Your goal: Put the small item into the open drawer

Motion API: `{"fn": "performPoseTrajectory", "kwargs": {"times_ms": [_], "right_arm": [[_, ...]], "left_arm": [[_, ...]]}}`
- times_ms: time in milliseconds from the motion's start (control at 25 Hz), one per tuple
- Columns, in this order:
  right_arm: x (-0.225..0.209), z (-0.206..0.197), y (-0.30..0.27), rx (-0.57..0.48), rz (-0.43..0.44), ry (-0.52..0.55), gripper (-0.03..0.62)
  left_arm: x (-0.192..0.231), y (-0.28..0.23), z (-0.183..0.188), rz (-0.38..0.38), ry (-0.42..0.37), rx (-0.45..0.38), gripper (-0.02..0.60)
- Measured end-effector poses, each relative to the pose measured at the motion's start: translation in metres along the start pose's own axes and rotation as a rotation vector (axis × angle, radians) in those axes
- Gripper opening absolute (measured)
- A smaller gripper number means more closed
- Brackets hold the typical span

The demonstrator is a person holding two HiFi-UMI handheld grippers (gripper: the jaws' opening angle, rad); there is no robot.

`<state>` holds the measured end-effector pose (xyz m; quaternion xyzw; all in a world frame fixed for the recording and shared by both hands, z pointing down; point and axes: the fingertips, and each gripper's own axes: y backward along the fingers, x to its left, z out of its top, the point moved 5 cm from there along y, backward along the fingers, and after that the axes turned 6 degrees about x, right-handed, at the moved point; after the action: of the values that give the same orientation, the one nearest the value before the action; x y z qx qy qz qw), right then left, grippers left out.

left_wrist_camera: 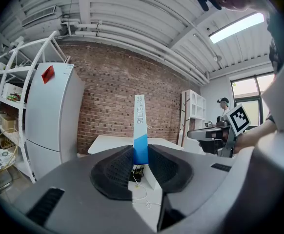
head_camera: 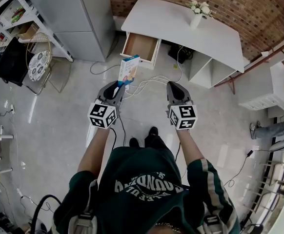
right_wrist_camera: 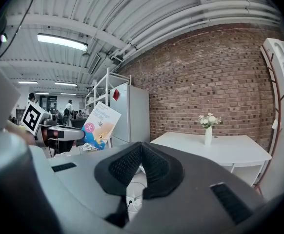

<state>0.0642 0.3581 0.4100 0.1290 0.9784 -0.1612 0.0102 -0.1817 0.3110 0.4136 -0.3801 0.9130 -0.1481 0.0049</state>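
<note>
A small flat box point(head_camera: 129, 70), white with a blue bottom, stands upright in my left gripper point(head_camera: 118, 87), which is shut on its lower end. In the left gripper view the box point(left_wrist_camera: 140, 130) shows edge-on, with the pads of the left gripper point(left_wrist_camera: 141, 162) pressing on both its faces. Ahead of the box, the open wooden drawer point(head_camera: 141, 47) sticks out of the white desk point(head_camera: 181, 26) and looks empty. My right gripper point(head_camera: 172, 85) hovers level with the left one, shut on nothing, its pads touching point(right_wrist_camera: 141, 152). From the right gripper view the box point(right_wrist_camera: 99, 125) appears at the left.
A white vase of flowers point(head_camera: 199, 11) stands on the desk by the brick wall. White cables point(head_camera: 147, 84) lie on the floor before the drawer. A grey refrigerator point(head_camera: 78, 18), a shelf rack and a wire chair point(head_camera: 44, 62) stand at the left.
</note>
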Motion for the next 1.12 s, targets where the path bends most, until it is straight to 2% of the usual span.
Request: {"fn": "performPoseTrajectory", "kwargs": {"times_ms": [520,1120], "right_arm": [[-0.053,0.017,-0.044,0.002,0.031,-0.006,0.025],[-0.108,0.031,-0.093,-0.007,0.114,-0.008,0.025]], "left_arm": [[0.012,-0.054,0.022,0.042,0.012,-0.001,0.104],[0.017,-0.106,0.039,0.136,0.013,-0.002,0.104]]}}
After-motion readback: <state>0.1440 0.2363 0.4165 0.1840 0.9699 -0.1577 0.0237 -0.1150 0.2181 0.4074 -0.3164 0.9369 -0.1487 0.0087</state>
